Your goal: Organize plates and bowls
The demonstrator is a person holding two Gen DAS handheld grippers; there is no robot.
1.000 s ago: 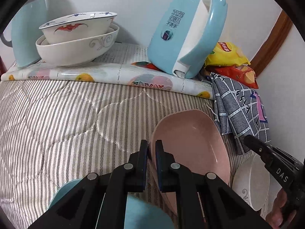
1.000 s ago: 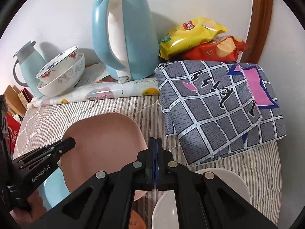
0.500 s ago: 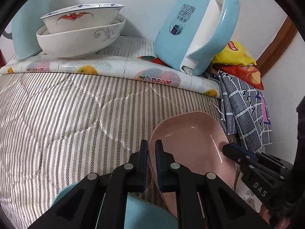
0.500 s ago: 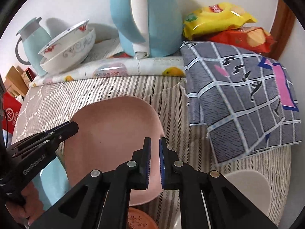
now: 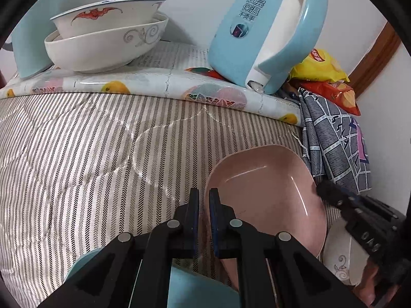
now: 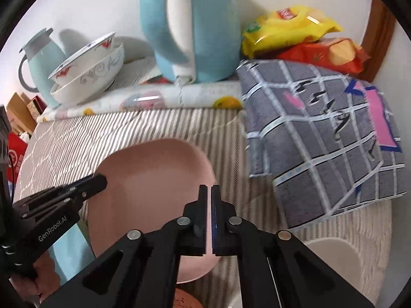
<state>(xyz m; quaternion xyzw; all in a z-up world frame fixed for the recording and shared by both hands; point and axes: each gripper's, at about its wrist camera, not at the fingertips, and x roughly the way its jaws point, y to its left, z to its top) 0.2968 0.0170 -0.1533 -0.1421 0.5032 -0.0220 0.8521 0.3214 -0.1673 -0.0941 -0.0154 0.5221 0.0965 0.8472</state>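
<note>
Both tongs clamp the pink plate (image 6: 154, 187): left tongs (image 5: 204, 206) grip its left rim, right tongs (image 6: 208, 205) its right rim. Two stacked bowls (image 5: 108, 43) sit near the kettle (image 6: 190, 25).

Left claw (image 5: 204, 202) pinching pink plate (image 5: 267, 192) rim; stacked bowls (image 5: 108, 43) behind.

We see a plain white wall (image 6: 77, 5) rising behind a surface covered by a grey-and-white striped quilted cloth (image 5: 77, 154). Along the wall, at the cloth's far edge, lies a fruit-printed white oilcloth (image 5: 164, 84). Right of that oilcloth, a brown wooden frame (image 6: 377, 38) runs up the wall.
</note>
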